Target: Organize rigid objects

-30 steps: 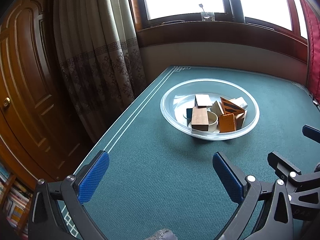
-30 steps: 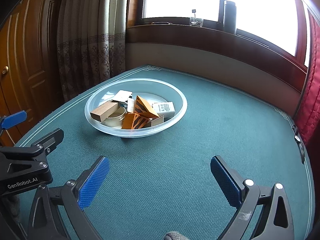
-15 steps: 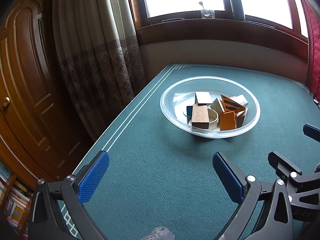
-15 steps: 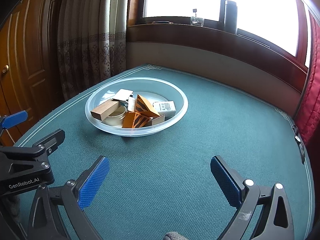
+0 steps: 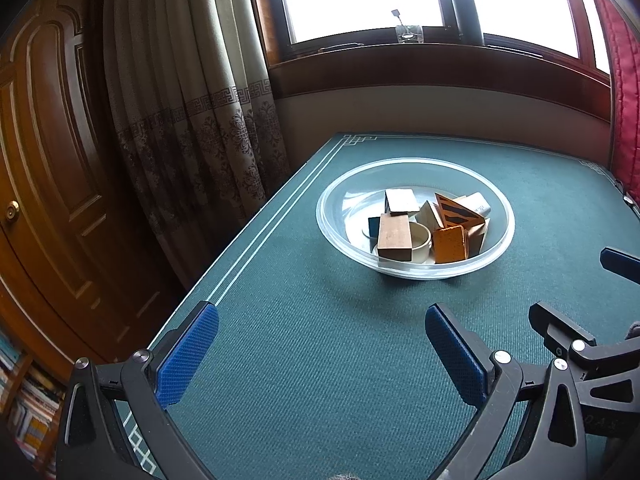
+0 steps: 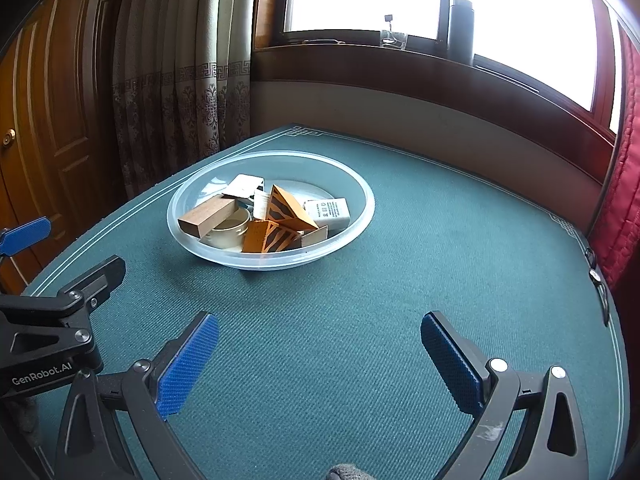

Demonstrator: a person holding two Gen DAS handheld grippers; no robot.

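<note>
A clear plastic bowl (image 5: 496, 248) (image 6: 360, 220) stands on the green table. It holds a wooden block (image 5: 394, 236) (image 6: 206, 214), a white round tin (image 5: 420, 240) (image 6: 228, 232), orange boxes with black stripes (image 5: 452, 242) (image 6: 288, 210), a white card box (image 5: 400, 200) (image 6: 244, 186) and a white labelled box (image 6: 328, 210). My left gripper (image 5: 320, 356) is open and empty, well short of the bowl. My right gripper (image 6: 320, 360) is open and empty, also short of the bowl. Each gripper shows at the edge of the other's view.
The green felt table (image 6: 440, 272) has its left edge near a patterned curtain (image 5: 192, 120) and a wooden door (image 5: 48, 160). A window sill behind holds a glass (image 5: 409, 34) and a dark bottle (image 5: 466, 14). A red curtain (image 6: 624, 200) hangs at the right.
Both grippers have drawn back slightly from the bowl, which sits a little farther up in each view. Both stay open and empty.
</note>
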